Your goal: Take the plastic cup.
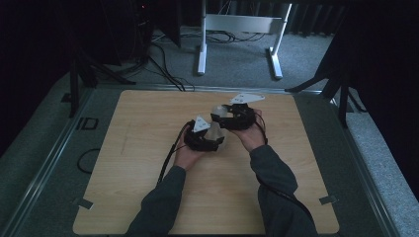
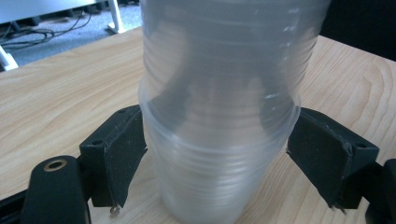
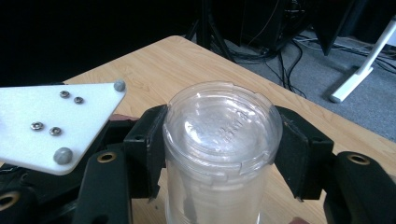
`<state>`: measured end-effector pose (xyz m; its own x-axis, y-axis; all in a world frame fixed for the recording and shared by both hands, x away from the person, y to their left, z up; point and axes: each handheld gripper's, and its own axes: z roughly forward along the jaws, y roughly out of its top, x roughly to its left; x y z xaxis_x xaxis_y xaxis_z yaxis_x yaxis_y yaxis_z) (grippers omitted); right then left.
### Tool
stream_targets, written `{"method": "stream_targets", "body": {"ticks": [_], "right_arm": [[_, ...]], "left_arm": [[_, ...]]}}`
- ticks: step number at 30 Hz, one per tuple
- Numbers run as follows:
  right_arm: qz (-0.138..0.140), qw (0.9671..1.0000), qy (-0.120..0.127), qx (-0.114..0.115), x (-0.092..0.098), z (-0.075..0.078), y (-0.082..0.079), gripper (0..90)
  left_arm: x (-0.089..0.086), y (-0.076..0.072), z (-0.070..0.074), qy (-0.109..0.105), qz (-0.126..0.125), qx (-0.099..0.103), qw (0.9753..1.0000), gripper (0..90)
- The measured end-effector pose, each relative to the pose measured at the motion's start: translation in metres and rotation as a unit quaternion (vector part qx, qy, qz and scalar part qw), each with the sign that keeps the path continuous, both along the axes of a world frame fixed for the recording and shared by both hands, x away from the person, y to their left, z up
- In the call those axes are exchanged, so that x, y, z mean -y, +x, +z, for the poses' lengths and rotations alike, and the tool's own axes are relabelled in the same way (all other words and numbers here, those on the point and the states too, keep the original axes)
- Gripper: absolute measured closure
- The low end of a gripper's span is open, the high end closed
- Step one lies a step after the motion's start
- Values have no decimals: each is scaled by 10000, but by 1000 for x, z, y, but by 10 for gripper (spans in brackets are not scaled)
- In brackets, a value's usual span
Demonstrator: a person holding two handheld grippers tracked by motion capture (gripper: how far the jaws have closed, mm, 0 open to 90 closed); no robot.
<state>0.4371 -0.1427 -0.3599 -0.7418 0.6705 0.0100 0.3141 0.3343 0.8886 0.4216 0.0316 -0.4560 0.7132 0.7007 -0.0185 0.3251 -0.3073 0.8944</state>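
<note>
A stack of nested clear plastic cups is held between both grippers above the middle of the wooden table. My left gripper is shut on the stack; in the left gripper view its jaws press on both sides of the lower cups near a rim, gripper. My right gripper is shut on the other end of the stack. In the right gripper view the closed cup base faces the camera, and the gripper clamps it from both sides.
A white three-cornered gripper plate lies close at the left of the right gripper view. Behind the table stands a white desk frame, with cables on the grey floor. Dark stands flank the table.
</note>
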Motion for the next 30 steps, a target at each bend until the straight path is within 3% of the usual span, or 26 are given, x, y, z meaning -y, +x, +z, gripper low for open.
{"method": "stream_targets", "body": {"ticks": [13, 30], "right_arm": [[43, 9997, 47, -218, 1, -1, 4, 396], [57, 9999, 123, -30, 2, 5, 3, 400]], "left_arm": [[4, 0, -2, 92, 51, 118, 9999, 205], [4, 0, -3, 170, 61, 153, 9997, 210]]}}
